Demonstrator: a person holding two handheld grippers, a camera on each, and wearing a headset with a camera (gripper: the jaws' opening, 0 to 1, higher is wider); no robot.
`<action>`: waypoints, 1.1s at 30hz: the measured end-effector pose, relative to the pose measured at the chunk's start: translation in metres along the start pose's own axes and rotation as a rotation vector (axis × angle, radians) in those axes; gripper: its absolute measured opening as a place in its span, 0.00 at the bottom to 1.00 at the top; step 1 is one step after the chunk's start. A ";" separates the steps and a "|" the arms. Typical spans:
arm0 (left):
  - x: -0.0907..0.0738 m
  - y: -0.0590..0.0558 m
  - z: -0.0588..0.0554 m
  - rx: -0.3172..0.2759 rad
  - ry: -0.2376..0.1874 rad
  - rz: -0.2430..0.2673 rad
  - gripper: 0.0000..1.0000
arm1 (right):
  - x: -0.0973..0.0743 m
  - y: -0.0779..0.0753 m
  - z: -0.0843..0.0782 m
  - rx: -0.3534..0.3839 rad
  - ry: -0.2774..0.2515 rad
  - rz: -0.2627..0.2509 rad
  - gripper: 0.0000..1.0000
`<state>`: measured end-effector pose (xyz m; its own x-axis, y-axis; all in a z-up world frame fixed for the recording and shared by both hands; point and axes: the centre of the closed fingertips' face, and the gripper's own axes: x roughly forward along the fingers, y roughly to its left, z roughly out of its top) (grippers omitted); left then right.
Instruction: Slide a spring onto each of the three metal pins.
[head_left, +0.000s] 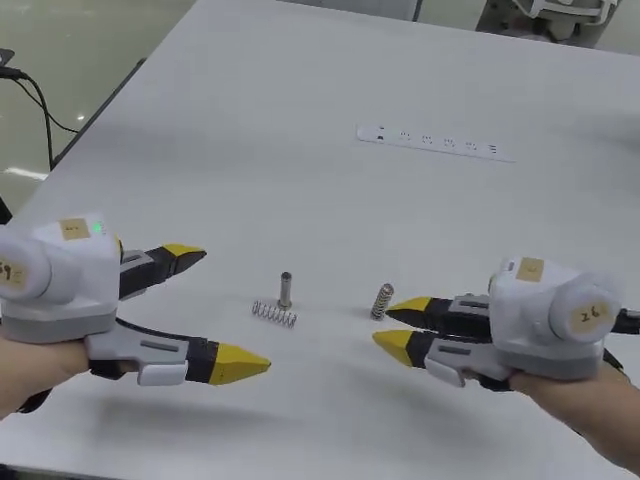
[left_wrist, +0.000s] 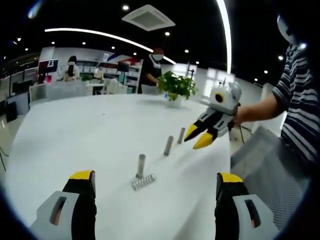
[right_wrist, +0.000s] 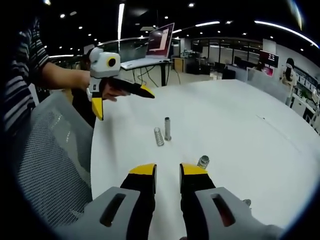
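Your left gripper (head_left: 232, 309) has its jaws spread wide, your right gripper (head_left: 384, 325) is down to a small gap, both empty. The loose spring (head_left: 274, 313) lies flat on the table (head_left: 300, 180), long axis running sideways across the head view, just beside the upright pin (head_left: 286, 288)
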<state>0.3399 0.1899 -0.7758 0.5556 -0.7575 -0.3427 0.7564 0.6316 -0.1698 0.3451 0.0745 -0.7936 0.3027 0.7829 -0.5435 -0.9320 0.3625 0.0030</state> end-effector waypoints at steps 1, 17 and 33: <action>0.000 0.000 0.000 0.000 0.002 -0.001 0.98 | 0.004 0.001 0.003 -0.008 -0.002 0.006 0.16; -0.005 0.002 0.000 -0.001 0.001 0.009 0.98 | 0.061 0.029 0.034 -0.101 -0.002 0.098 0.15; -0.005 0.002 -0.002 -0.004 0.010 0.005 0.98 | 0.097 0.014 0.002 -0.074 0.125 0.076 0.14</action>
<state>0.3381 0.1956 -0.7758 0.5557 -0.7526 -0.3533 0.7524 0.6360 -0.1714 0.3622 0.1565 -0.8442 0.2080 0.7359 -0.6444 -0.9648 0.2626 -0.0115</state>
